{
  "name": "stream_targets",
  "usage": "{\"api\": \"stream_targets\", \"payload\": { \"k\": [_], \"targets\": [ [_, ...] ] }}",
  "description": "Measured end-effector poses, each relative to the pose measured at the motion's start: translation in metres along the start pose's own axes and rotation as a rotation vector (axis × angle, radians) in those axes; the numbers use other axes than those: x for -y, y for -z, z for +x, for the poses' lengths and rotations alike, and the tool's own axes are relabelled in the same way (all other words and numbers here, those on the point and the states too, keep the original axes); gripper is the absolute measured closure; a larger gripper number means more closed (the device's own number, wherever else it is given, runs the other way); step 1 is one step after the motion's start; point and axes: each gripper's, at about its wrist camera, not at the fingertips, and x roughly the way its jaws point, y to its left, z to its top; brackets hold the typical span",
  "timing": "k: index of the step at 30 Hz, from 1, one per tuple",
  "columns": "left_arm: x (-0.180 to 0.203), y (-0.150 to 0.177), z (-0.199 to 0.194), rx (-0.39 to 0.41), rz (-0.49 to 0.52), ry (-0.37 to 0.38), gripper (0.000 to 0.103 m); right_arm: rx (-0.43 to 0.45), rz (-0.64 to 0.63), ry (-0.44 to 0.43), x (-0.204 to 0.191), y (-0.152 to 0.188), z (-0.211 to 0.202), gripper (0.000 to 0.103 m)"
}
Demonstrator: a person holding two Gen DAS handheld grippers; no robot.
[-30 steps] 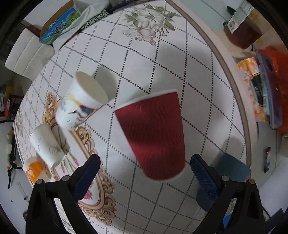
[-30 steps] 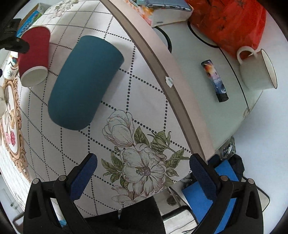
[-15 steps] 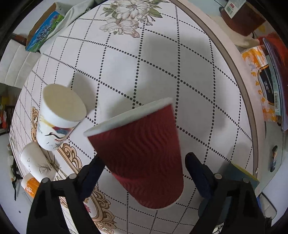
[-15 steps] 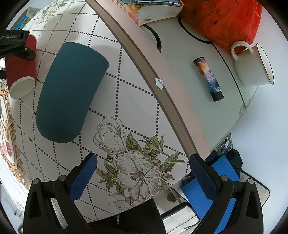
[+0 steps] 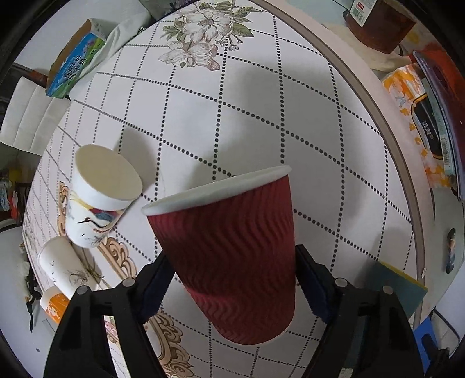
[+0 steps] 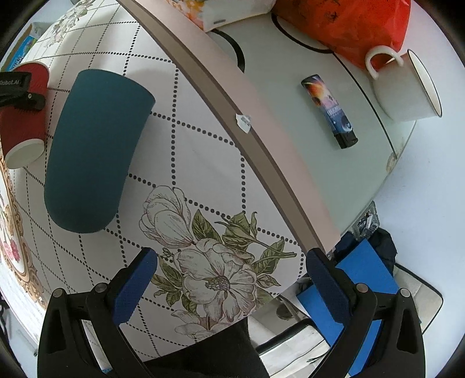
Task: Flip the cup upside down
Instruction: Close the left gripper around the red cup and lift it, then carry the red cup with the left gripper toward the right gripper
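Note:
A red ribbed paper cup [image 5: 232, 256] with a white rim stands upright on the patterned tablecloth, and my left gripper [image 5: 232, 288] is shut on its lower body, one blue pad on each side. The cup also shows at the far left of the right wrist view [image 6: 21, 116] with the left gripper's finger across it. My right gripper [image 6: 229, 282] is open and empty above the tablecloth's flower print, near the table edge. A dark teal cup [image 6: 93, 148] stands upside down ahead and left of it.
A white bird-print cup [image 5: 98, 200] stands upside down left of the red cup, with two more paper cups [image 5: 61, 267] beyond. A tissue box [image 5: 75, 67] lies far left. On the glass table are a white mug [image 6: 407, 87], a small tube [image 6: 330, 112] and a red bag [image 6: 348, 26].
My left gripper has moved forward around the red cup and closed on it. The right gripper has stayed open and drifted slightly.

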Motion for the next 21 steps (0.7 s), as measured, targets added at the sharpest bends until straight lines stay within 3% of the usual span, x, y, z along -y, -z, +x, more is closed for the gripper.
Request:
{"api": "stream_targets", "payload": {
  "k": [6,13,21],
  "targets": [
    [-0.002,0.020,-0.016,0.010,-0.044,-0.024,0.025,0.013,-0.023,-0.019,0.017,0.006,-0.001,0.000],
    [-0.012,0.057,-0.049,0.008,-0.141,-0.001,0.025,0.040,-0.091,-0.044,0.033,0.008,-0.016,0.000],
    [-0.034,0.134,-0.066,-0.029,-0.282,0.053,0.025,0.055,-0.239,-0.089,0.015,0.024,-0.034,0.000]
  ]
}}
